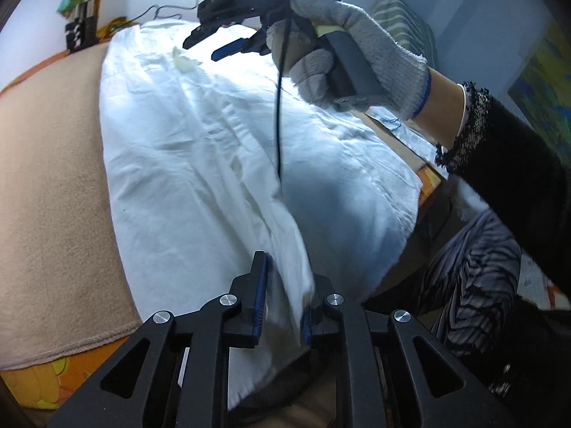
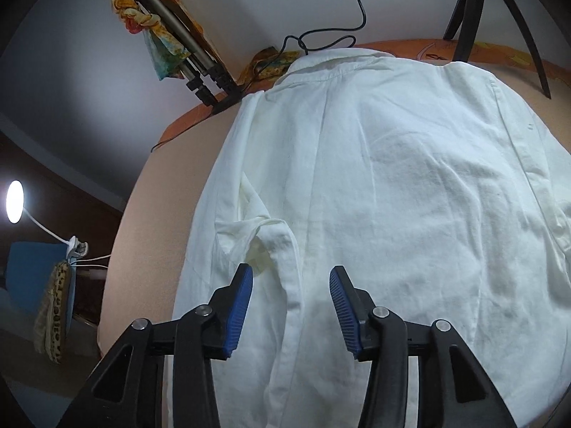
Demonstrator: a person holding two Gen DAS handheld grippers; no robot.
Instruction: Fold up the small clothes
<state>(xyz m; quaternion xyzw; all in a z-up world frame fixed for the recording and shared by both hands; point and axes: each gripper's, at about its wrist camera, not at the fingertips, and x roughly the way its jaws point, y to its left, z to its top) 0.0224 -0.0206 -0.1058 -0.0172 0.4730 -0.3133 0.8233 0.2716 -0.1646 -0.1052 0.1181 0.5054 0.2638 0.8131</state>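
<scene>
Left wrist alone: gloved right hand (image 1: 357,50), left gripper (image 1: 283,306) fingers slightly apart around white shirt (image 1: 200,149) hem; right gripper (image 2: 291,306) fingers apart

Left hand-held gripper (image 1: 283,306): pitched steeply downward, jaws narrowly parted; white cloth lies between the blue pads (image 1: 261,285), grip not certain. Right hand-held gripper (image 2: 291,306): likewise pitched down, jaws apart, nothing pinched between its blue pads (image 2: 238,312). Right hand (image 1: 342,53), in a grey knit glove, wraps its handle; bare wrist, black sleeve (image 1: 514,164) behind.
</scene>
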